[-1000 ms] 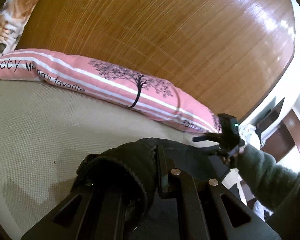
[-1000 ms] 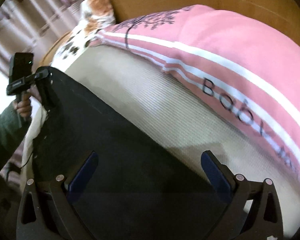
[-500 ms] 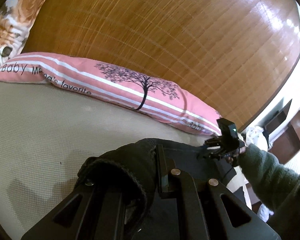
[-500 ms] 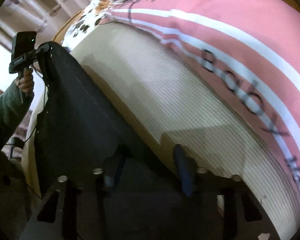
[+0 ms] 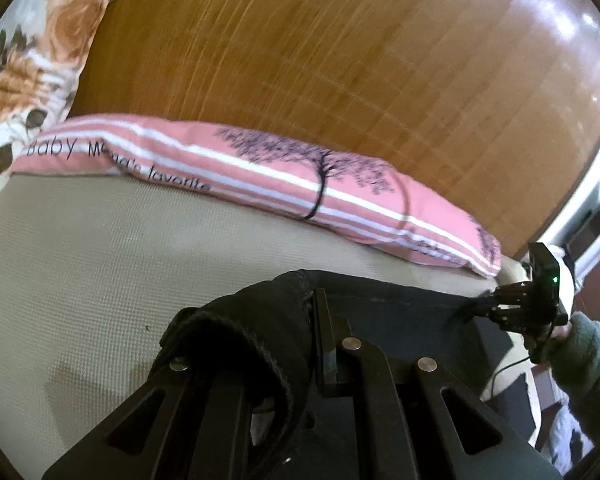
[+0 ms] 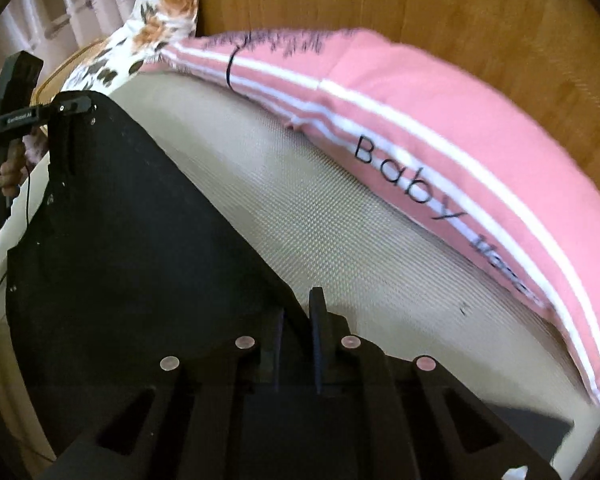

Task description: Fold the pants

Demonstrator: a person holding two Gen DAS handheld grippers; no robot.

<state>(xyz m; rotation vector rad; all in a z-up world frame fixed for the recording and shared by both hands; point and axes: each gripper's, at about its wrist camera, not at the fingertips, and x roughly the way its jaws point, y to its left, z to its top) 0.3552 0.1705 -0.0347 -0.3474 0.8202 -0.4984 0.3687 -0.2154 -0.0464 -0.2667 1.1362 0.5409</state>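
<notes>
Dark pants stretch across the beige bed between both grippers. In the left wrist view my left gripper is shut on one thick hemmed end, which bunches over its left finger. At the far right my right gripper pinches the other end, held by a hand in a green sleeve. In the right wrist view the right gripper has its jaws closing, nearly together, on the pants edge between them. The left gripper holds the far corner up at the upper left.
A pink striped pillow printed with a tree lies along the wooden headboard. A floral pillow sits at the far left. Beige mattress cover spreads between the pants and the pillows. Furniture stands beyond the bed's right edge.
The right gripper's jaws went from wide open to pinched on the pants edge, and it has risen and tilted. The left gripper has kept its grip and barely moved.
</notes>
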